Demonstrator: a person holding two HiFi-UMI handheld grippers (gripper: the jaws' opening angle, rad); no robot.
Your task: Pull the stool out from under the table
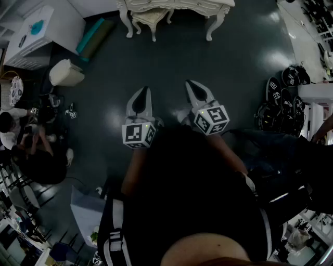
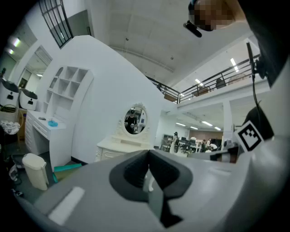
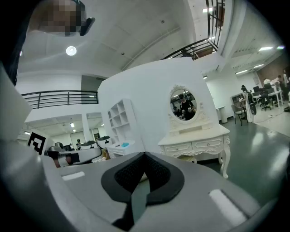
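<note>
Both shut and empty, left tongs (image 1: pixel 144 94) and right tongs (image 1: pixel 192 87) point toward the stool (image 1: pixel 148 18).

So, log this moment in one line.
stool: under table | left gripper: shut, empty | right gripper: shut, empty | contact: none

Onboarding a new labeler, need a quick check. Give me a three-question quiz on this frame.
1. True or false: the left tool grips the stool.
2. The stool stands: A) between the legs of the table; B) on top of the table; C) lifted in the air.
3. Fill in: the jaws of the right tool are ___.
Key: 1 false; 2 A; 3 shut.
</note>
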